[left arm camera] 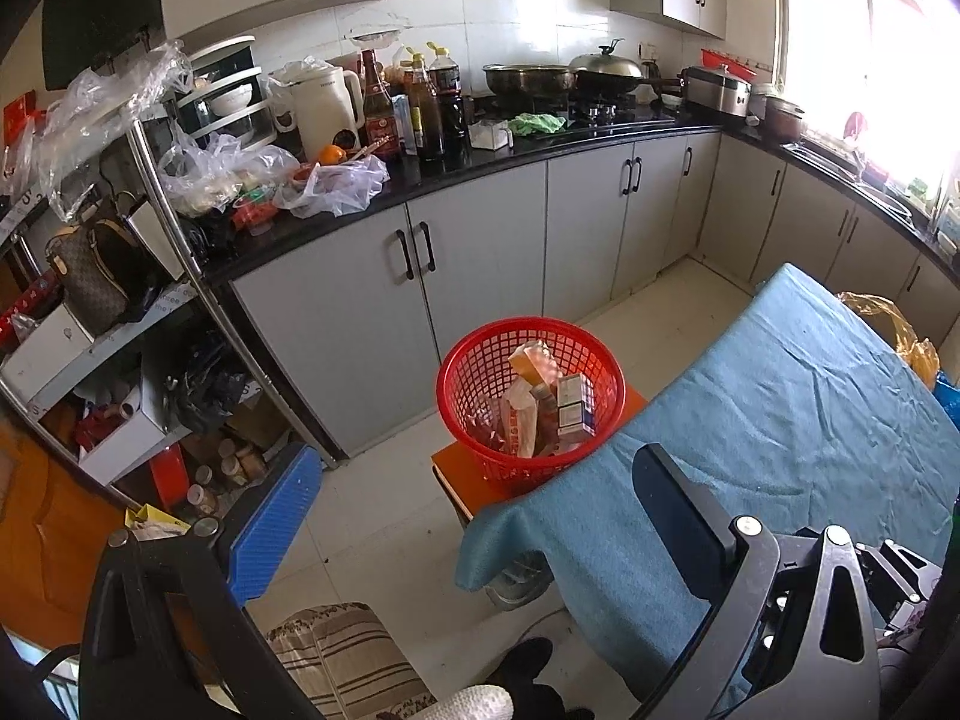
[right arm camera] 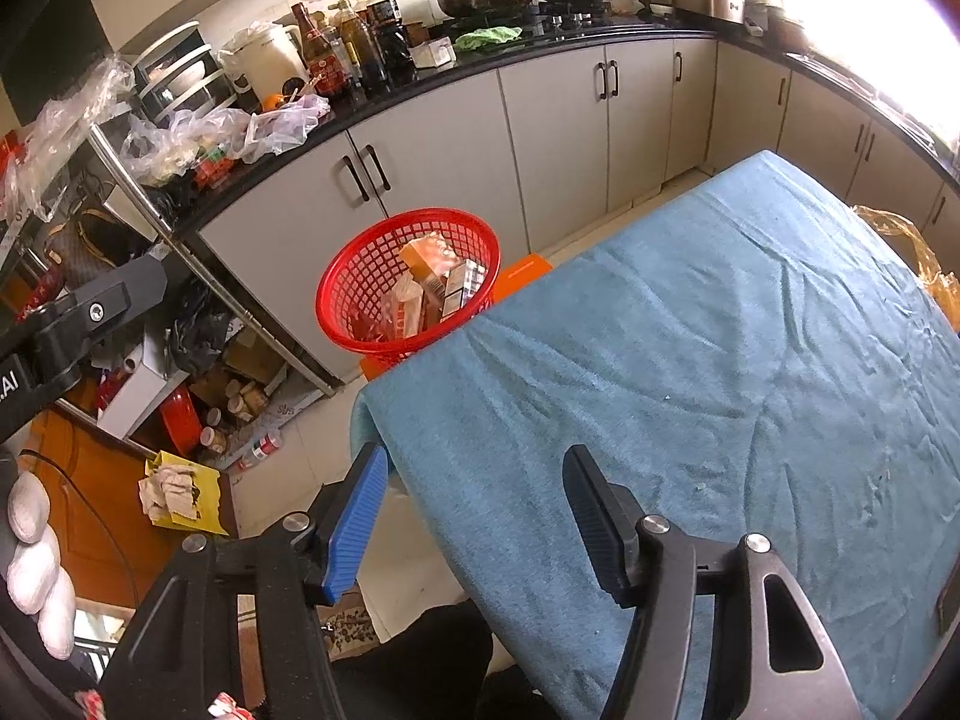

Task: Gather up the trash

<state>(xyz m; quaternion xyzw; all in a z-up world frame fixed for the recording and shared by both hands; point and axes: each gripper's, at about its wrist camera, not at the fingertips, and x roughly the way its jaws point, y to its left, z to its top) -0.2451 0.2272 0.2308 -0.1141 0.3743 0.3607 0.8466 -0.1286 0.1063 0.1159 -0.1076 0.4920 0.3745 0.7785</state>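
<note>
A red mesh basket (left arm camera: 459, 360) (right arm camera: 336, 294) stands on an orange stool (left arm camera: 447, 471) (right arm camera: 528, 270) by the corner of a table under a blue cloth (left arm camera: 780, 420) (right arm camera: 720, 360). Small boxes and crumpled wrappers (left arm camera: 540, 402) (right arm camera: 432, 282) lie inside it. My left gripper (left arm camera: 474, 456) hangs open in front of the basket, with nothing between its blue and black fingers. My right gripper (right arm camera: 477, 456) is open above the cloth's near corner and holds nothing. The left gripper's body (right arm camera: 90, 312) shows at the left edge of the right wrist view, with a white-gloved hand (right arm camera: 30, 570) below it.
A black counter (left arm camera: 480, 171) over grey cabinets carries bottles, a kettle, pans and plastic bags. A cluttered metal shelf (left arm camera: 180, 252) stands at the left. Yellow paper with tissues (right arm camera: 174, 492) lies on the floor. A yellow plastic bag (left arm camera: 900, 330) sits past the table's far side.
</note>
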